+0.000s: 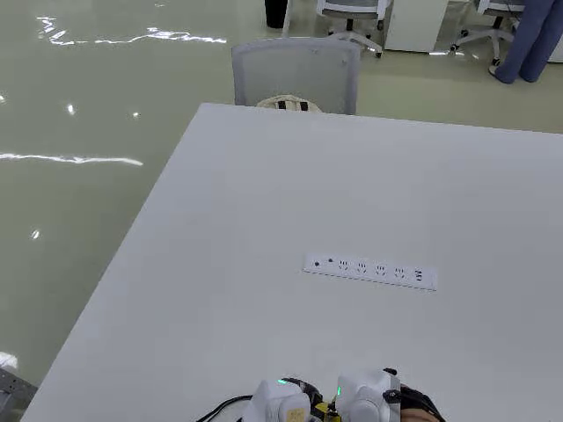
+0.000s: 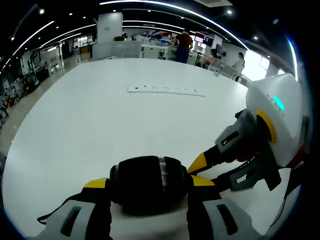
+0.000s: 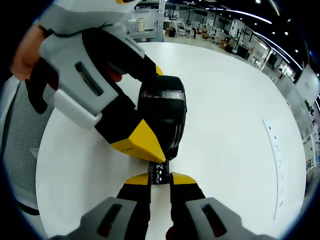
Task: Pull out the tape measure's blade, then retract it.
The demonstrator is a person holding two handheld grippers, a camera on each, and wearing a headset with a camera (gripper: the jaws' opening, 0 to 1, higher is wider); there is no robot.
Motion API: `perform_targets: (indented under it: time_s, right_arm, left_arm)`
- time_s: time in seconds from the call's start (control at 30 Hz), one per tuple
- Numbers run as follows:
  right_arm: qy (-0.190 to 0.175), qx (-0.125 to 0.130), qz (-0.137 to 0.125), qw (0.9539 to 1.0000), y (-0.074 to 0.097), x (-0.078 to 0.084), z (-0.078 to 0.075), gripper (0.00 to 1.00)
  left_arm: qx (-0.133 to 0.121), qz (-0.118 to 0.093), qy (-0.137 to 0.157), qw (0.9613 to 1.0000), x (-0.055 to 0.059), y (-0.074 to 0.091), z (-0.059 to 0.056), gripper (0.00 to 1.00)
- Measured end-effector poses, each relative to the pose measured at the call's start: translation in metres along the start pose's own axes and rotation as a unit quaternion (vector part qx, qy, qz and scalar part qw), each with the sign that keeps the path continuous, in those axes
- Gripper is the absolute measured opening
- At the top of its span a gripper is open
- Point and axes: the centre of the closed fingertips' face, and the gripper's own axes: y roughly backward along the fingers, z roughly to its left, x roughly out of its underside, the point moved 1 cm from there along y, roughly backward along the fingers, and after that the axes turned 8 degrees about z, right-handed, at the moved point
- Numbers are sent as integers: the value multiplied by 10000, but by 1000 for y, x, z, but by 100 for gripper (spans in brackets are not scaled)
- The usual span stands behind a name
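The black tape measure (image 3: 162, 112) is clamped by the left gripper (image 2: 148, 186); its short exposed blade (image 3: 158, 171) is pinched by the right gripper (image 3: 159, 181), just beside.

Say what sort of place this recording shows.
Probably an open-plan office: a large white table with a power strip on it, a grey mesh chair at its far edge, and wheeled chairs on the glossy floor beyond.

Left gripper (image 2: 148, 182) and right gripper (image 3: 160, 179): white housings, green indicator lights, grey jaws, yellow tips, black cables.
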Motion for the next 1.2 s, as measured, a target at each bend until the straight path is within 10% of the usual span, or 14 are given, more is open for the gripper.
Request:
perform_targets:
  time_s: [1.2]
  right_arm:
    - [-28,-88,-136,9999,-6,-13,1,14]
  left_arm:
    - [35,6,11,10000,0,1,0,57]
